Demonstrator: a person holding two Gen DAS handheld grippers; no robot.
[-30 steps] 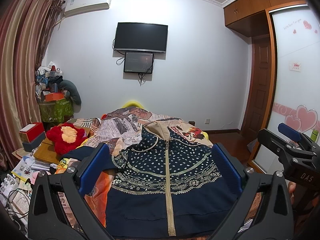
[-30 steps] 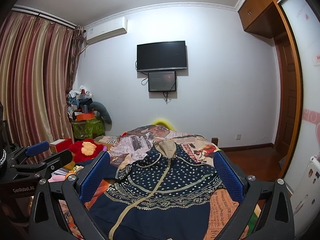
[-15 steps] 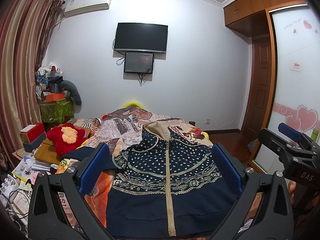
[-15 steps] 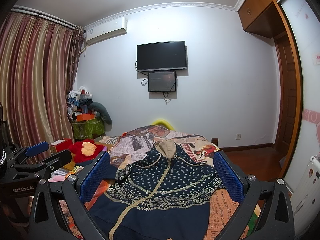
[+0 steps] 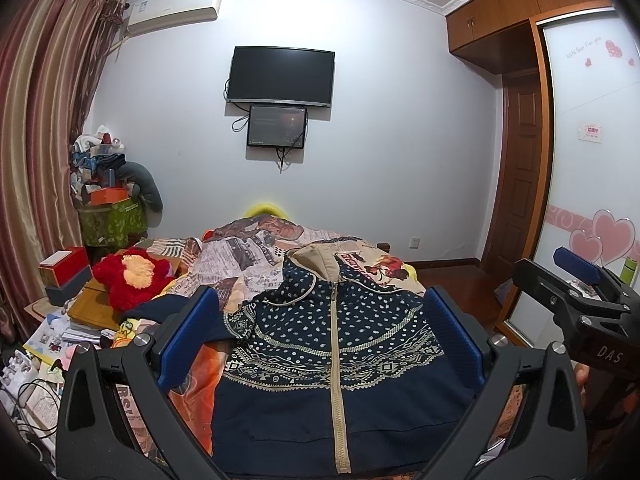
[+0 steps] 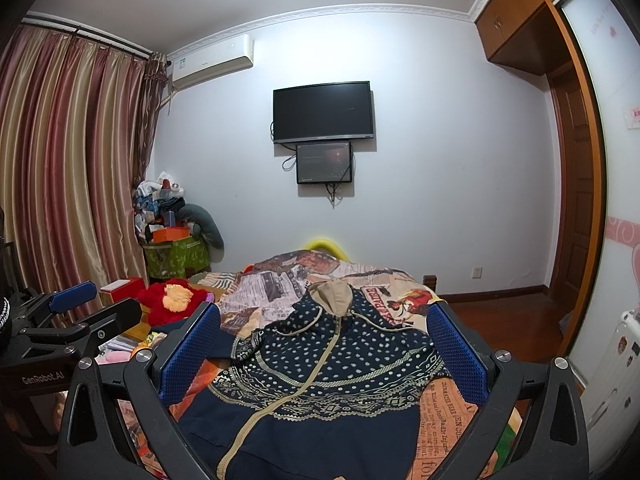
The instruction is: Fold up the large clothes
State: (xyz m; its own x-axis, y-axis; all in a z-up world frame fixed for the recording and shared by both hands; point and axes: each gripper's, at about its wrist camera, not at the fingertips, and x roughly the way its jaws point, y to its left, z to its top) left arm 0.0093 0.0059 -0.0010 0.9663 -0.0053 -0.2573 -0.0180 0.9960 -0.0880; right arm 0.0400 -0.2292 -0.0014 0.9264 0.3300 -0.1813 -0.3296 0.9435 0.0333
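Navy hooded jacket (image 5: 336, 356) lies flat, zipped, unfolded on bed (image 6: 440, 404). Left gripper (image 5: 320, 340), right gripper (image 6: 324, 348) hover above, jaws wide open, empty. Step: approach. Next: likely descend, pinch sleeve or side edge.

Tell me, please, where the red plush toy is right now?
In both wrist views the red plush toy lies at the left, beside the bed, left of the navy hooded jacket and below the green box.

A red plush toy (image 5: 130, 280) lies below a wall television (image 5: 280, 77).
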